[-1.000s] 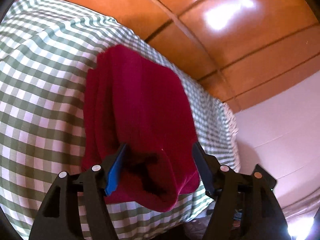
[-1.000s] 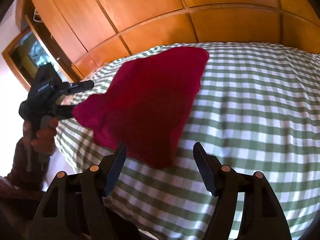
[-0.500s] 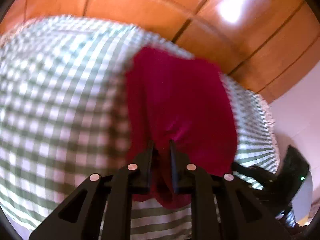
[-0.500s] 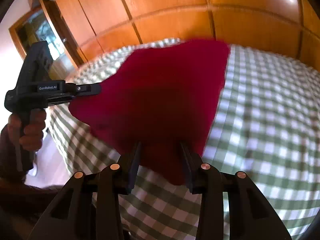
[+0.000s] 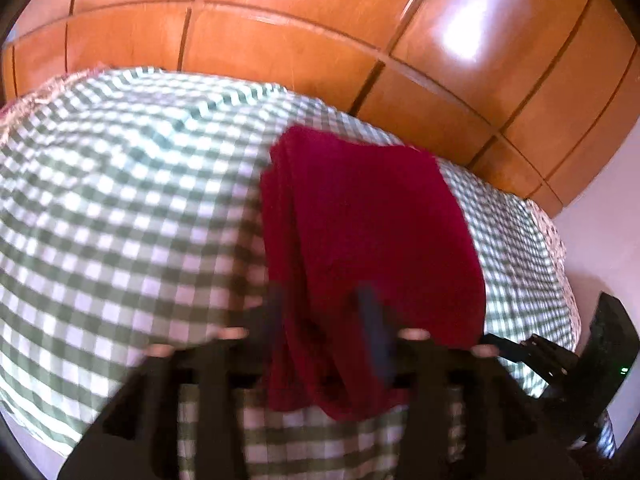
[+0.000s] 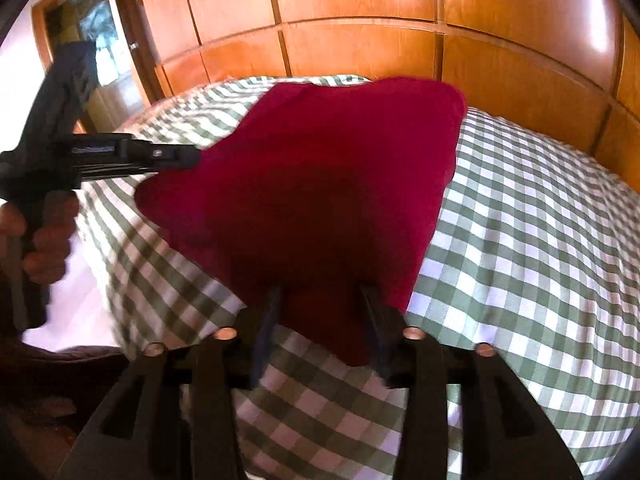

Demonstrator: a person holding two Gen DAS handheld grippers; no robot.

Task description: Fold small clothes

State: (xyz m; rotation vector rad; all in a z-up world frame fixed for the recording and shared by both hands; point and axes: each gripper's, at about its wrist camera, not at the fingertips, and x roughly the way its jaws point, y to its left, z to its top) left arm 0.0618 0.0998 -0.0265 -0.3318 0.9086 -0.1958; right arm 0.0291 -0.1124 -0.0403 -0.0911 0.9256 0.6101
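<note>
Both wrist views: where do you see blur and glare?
Left wrist view: the left hand-held gripper is smeared by motion, the red cloth soft; glare patches on the wooden wall. Right wrist view: the right hand-held gripper slightly blurred, the checked bedcover sharper.

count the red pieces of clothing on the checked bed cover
1. A single dark red folded fabric garment lies on the green-and-white checked bed cover, near its front edge, between both grippers; anything tucked inside its folds would be hidden.
</note>
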